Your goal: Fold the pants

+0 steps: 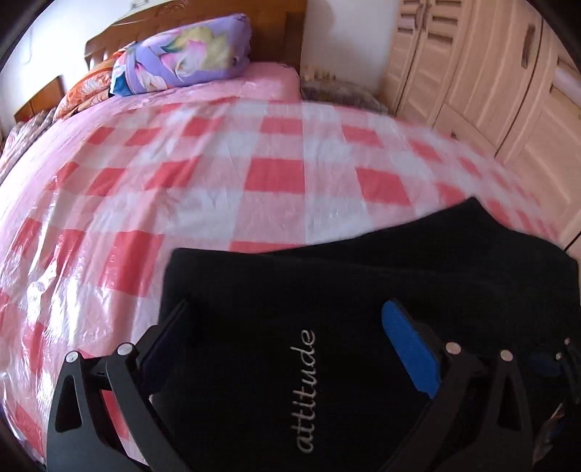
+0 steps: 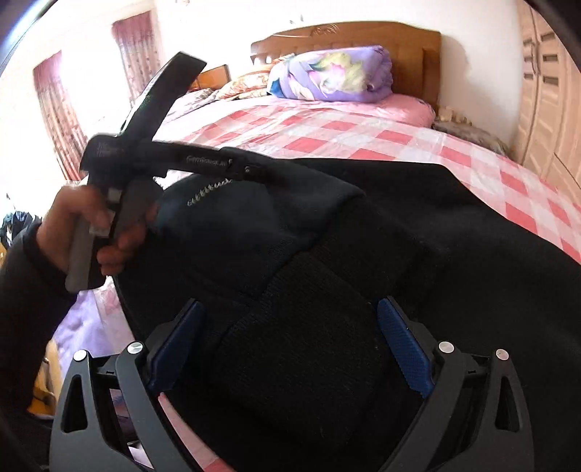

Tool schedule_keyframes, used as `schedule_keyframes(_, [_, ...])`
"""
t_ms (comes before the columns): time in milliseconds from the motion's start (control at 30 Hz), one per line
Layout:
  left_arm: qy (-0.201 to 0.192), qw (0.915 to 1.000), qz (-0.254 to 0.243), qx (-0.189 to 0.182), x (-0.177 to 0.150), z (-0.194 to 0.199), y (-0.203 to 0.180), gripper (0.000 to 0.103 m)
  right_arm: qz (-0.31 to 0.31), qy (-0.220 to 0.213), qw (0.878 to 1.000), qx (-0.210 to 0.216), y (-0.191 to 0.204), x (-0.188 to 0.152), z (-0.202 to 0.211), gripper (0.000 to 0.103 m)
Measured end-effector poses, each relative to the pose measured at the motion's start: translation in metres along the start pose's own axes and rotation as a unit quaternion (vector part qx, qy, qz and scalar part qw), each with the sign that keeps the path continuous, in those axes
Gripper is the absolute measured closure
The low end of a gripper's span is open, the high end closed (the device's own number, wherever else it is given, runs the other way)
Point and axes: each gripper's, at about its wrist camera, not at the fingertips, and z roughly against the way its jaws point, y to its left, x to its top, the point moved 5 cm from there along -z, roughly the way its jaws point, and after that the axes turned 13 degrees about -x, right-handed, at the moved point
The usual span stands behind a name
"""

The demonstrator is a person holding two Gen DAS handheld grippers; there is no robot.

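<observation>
Black pants point(image 1: 326, 290) with the white word "attitude" point(image 1: 305, 392) lie on the pink-and-white check bed cover point(image 1: 218, 163). In the left wrist view my left gripper point(image 1: 287, 319) is open, its blue-padded fingers spread wide over the lettered part of the cloth. The right wrist view shows the pants point(image 2: 417, 236) bunched and partly folded across the bed. My right gripper point(image 2: 290, 319) is open too, its fingers astride a ribbed fold. A hand point(image 2: 72, 225) holds the left gripper point(image 2: 250, 169) over the pants at the left.
A folded purple floral quilt point(image 2: 334, 72) and pillows sit by the wooden headboard point(image 2: 345, 32). A pale wardrobe point(image 1: 472, 72) stands to the right of the bed. Curtained windows point(image 2: 54, 101) are at the left. Bare bed cover point(image 2: 326, 123) stretches beyond the pants.
</observation>
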Motion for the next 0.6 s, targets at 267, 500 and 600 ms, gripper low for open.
schedule_keyframes(267, [0.004,0.9994,-0.018,0.029,-0.004,-0.001,-0.003,0.001,0.045,0.005,0.999,-0.003,-0.003,0.032,-0.011,0.010])
schedule_keyframes(500, [-0.044,0.9955,-0.043,0.072,-0.002,0.018,-0.012,0.002,0.007,0.013,1.000,-0.023,-0.027,0.022,0.001,0.006])
schedule_keyframes(600, [-0.088,0.9895,-0.084,0.078,-0.005,0.047,-0.046,0.002,0.026,-0.006,0.999,-0.031,-0.031,0.006,0.026,0.006])
